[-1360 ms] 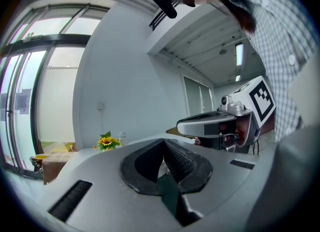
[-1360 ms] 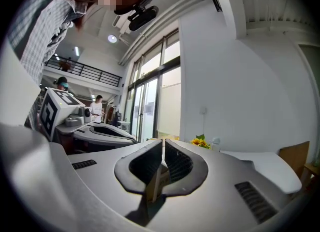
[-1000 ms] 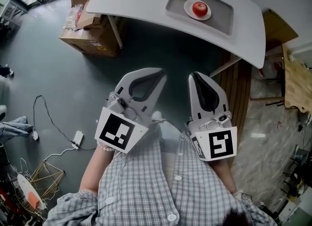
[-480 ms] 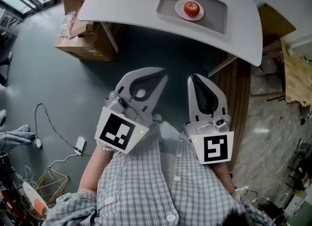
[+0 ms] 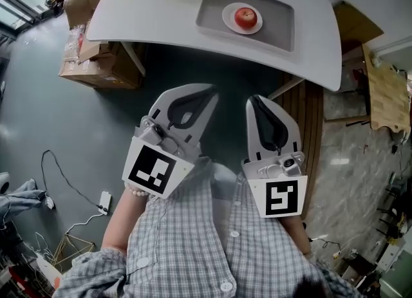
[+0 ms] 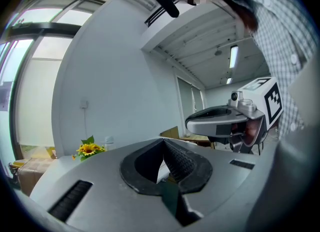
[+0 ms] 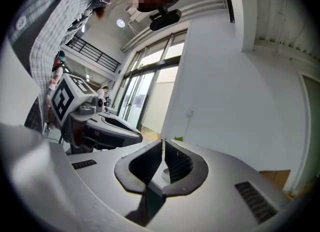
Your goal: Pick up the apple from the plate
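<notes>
The apple [image 5: 245, 17] is sitting on its plate [image 5: 226, 15] in the grey tray [image 5: 278, 25] on the white table [image 5: 141, 13], well apart from you. You are holding the left gripper [image 5: 210, 91] and right gripper [image 5: 253, 100] close to your body, likely because the reach is not beginning yet. Only the head view is showing the apple; the gripper views are showing both jaw pairs closed on nothing.

Glossy red apple [image 5: 245, 17], smooth white plate [image 5: 226, 20], matt grey tray [image 5: 278, 25], smooth matt white desk [image 5: 161, 15]. Left claw [image 6: 162, 143] and right claw [image 7: 163, 143]: matt grey plastic, black ribbed pads [image 6: 179, 162]. Brown cardboard boxes [image 5: 96, 66]. Checked cloth shirt [image 5: 193, 245].
</notes>
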### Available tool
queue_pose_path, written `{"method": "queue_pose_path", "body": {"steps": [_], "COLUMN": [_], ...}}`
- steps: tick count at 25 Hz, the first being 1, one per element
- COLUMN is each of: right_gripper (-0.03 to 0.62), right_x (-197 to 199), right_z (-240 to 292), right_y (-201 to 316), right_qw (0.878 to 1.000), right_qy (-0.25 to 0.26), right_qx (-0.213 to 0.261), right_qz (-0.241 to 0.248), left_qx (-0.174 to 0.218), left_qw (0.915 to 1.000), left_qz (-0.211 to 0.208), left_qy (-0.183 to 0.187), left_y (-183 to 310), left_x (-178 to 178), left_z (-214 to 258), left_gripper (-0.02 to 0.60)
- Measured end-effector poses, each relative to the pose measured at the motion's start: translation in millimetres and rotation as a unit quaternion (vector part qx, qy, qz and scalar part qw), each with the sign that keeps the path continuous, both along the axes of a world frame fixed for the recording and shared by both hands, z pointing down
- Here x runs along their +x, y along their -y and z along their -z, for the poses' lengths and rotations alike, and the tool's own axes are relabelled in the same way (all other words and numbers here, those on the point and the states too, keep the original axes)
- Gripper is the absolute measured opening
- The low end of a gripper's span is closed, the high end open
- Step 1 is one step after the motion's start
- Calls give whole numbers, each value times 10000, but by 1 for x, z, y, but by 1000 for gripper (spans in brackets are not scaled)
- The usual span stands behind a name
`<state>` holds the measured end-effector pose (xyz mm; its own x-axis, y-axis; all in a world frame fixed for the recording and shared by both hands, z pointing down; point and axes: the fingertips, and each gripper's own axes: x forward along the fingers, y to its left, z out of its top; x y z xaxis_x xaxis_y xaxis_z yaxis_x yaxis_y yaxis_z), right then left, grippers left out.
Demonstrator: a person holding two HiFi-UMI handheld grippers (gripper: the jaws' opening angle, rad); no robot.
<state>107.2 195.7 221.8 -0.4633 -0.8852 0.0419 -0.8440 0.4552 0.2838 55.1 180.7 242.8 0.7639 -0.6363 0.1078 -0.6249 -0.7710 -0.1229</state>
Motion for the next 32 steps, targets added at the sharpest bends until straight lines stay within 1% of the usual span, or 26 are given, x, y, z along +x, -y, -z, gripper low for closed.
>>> {"method": "queue_pose_path", "body": {"steps": [2,6,14,18,23,25,28,32], "right_gripper": [29,29,29,29,29,29,29,29], "right_x": [-4,-18,-37,-25,-13,-4,5,16], "right_z": [1,-4,-15,-18,-19,-21,-27,-34], "right_y": [15,45,98,128,163,171,182,188], "right_qw": [10000,9992,9977,9957,9913,9882,9846,9792], "right_qy": [-64,-389,-595,-563,-487,-454,-378,-221], "right_qx": [34,52,-103,-287,-396,-424,-488,-628], "right_qz": [-65,-79,-298,-675,-1155,-1401,-1635,-1917], "left_qx": [-5,-25,-102,-124,-305,-366,-436,-538], "left_qw": [10000,9999,9995,9991,9982,9979,9973,9957], "left_qz": [-67,-147,-284,-413,-492,-511,-554,-745], "left_qy": [18,33,21,-18,-136,-153,-180,-137], "left_y": [16,50,108,138,177,189,205,214], "left_x": [-2,-11,-32,-34,-45,-49,-55,-53], "left_z": [0,1,-5,-3,-10,-14,-23,-33], "left_gripper": [11,11,11,11,11,11,11,11]}}
